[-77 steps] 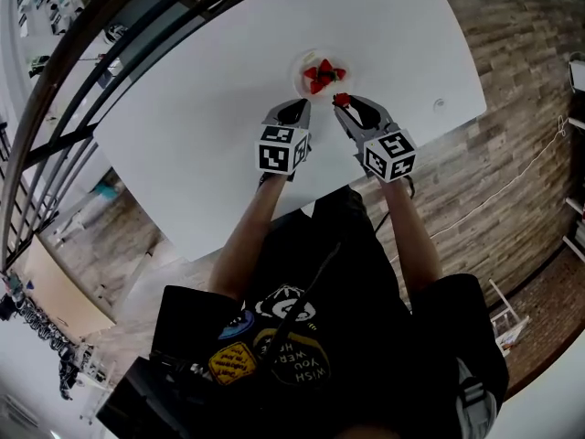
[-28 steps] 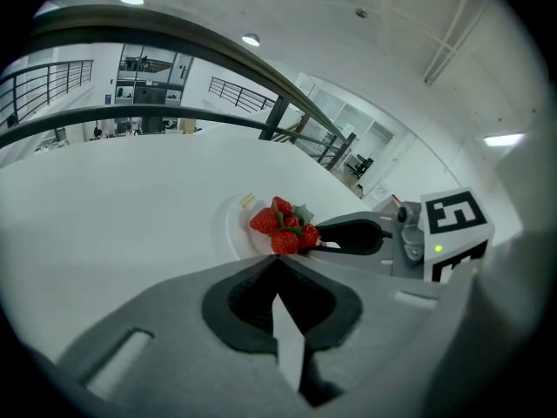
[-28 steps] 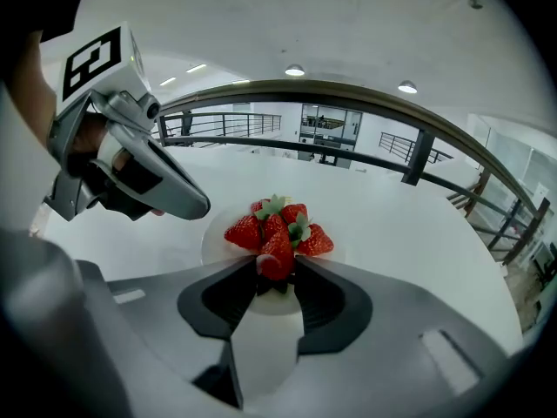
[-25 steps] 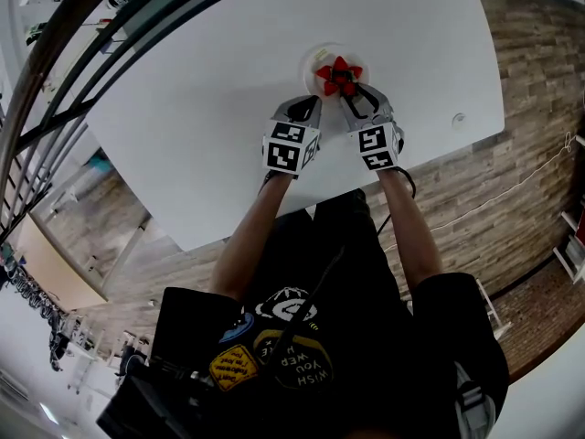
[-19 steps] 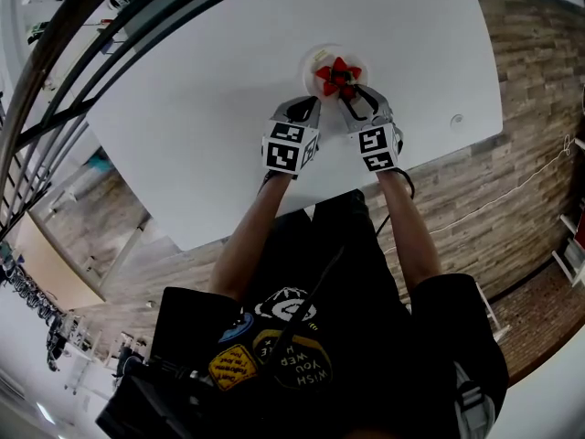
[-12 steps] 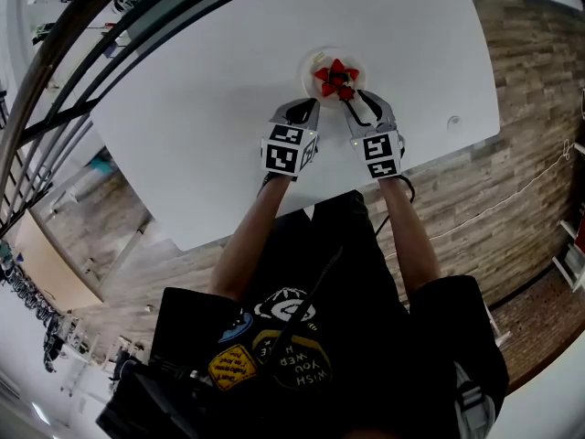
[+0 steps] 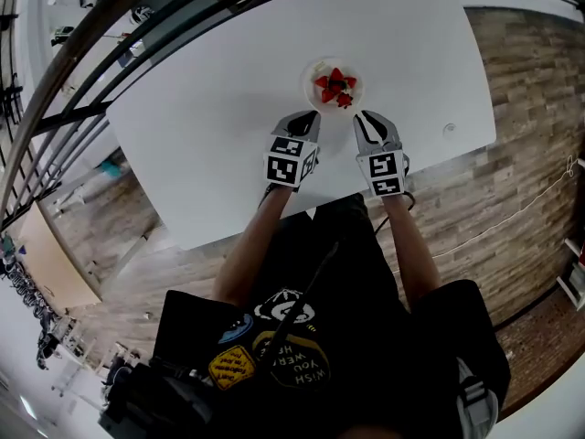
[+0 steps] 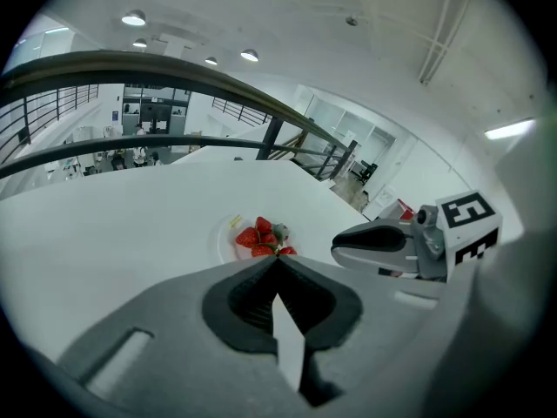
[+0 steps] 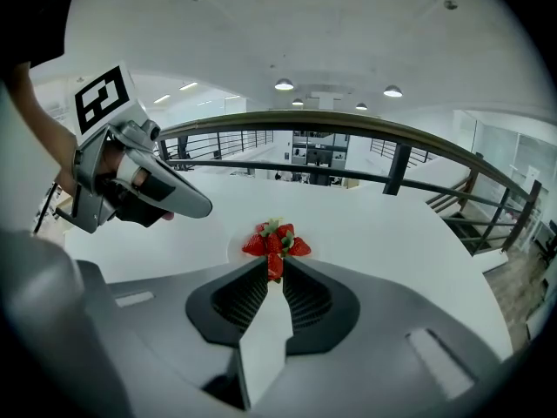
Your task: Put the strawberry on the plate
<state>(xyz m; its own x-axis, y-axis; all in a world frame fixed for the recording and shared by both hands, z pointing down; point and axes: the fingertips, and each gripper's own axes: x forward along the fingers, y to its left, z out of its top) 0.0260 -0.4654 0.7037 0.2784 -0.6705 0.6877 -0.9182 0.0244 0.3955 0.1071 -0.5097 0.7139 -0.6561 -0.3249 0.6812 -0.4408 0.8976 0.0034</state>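
Note:
Several red strawberries (image 7: 335, 85) lie heaped on a small white plate (image 7: 315, 69) on the white table. My right gripper (image 7: 361, 117) is just short of the plate's near edge. Its jaws are closing to a narrow slit, and nothing is pinched between them. In the right gripper view the heap (image 9: 277, 238) shows beyond the tips (image 9: 274, 273), one berry in line with the slit. My left gripper (image 7: 308, 119) rests shut and empty beside the plate. Its tips (image 8: 277, 261) meet in the left gripper view, with the strawberries (image 8: 261, 240) ahead.
The white table (image 7: 210, 117) spreads to the left and behind the plate. A small round fitting (image 7: 449, 129) sits near its right edge. A dark railing (image 7: 82, 53) runs past the far side. Wooden floor (image 7: 521, 154) lies to the right.
The right gripper, which held a strawberry beside the plate, reached over it and has now drawn back toward me without the berry, its jaws narrower. The left gripper stayed put.

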